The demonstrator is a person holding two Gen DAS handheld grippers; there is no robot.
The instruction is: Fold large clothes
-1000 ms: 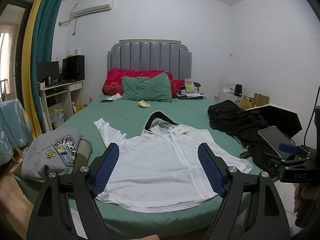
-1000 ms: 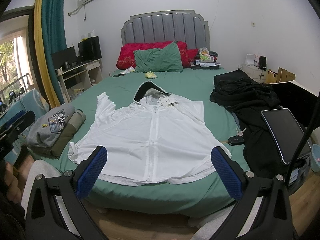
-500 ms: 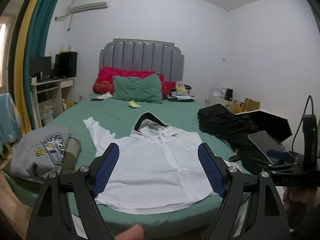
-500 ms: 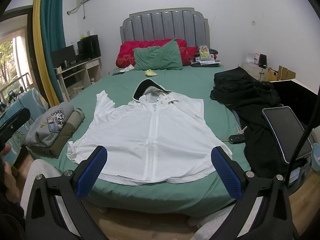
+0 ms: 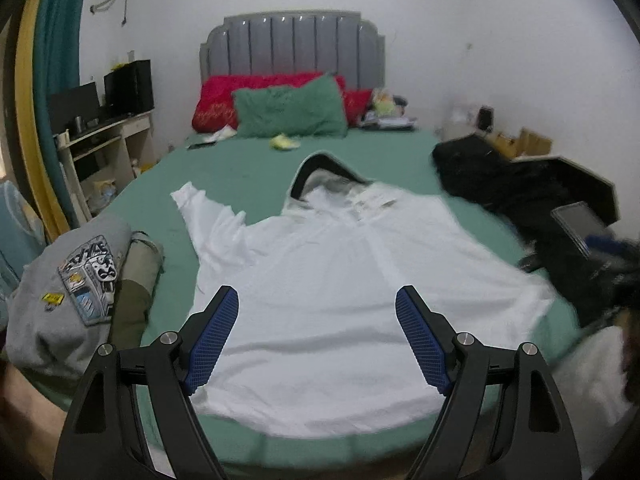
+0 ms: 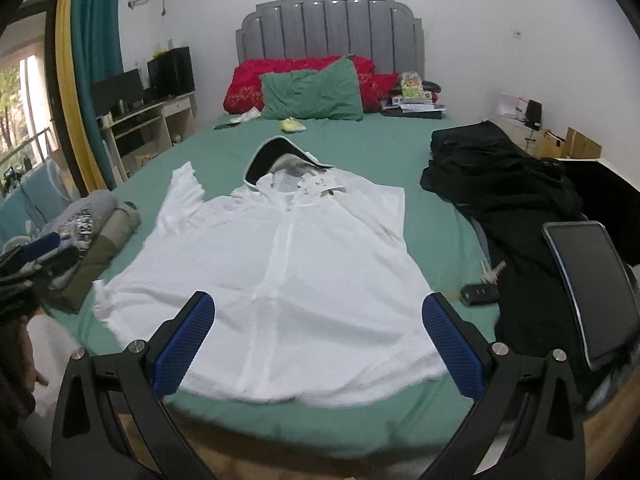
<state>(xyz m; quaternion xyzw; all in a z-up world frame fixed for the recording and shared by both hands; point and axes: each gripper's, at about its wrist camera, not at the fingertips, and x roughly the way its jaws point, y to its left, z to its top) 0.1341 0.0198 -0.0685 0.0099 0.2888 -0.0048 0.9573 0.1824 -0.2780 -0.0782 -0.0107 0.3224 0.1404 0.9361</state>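
Note:
A large white hooded jacket (image 5: 340, 280) lies spread flat, front up, on the green bed (image 5: 248, 172), hood toward the headboard. It also shows in the right wrist view (image 6: 280, 272). My left gripper (image 5: 318, 320) is open and empty, hovering above the jacket's lower hem near the bed's foot. My right gripper (image 6: 316, 328) is open and empty, also over the hem, a little further right. Neither touches the cloth.
Folded grey and olive clothes (image 5: 76, 292) sit at the bed's left edge. A black garment pile (image 6: 500, 176), a tablet (image 6: 592, 288) and car keys (image 6: 480, 290) lie on the right. Pillows (image 6: 316, 94) rest by the headboard. A desk (image 6: 148, 120) stands left.
Both grippers have moved forward and lower toward the jacket's hem; the left wrist view has tilted down and is motion-blurred. The jacket has not moved.

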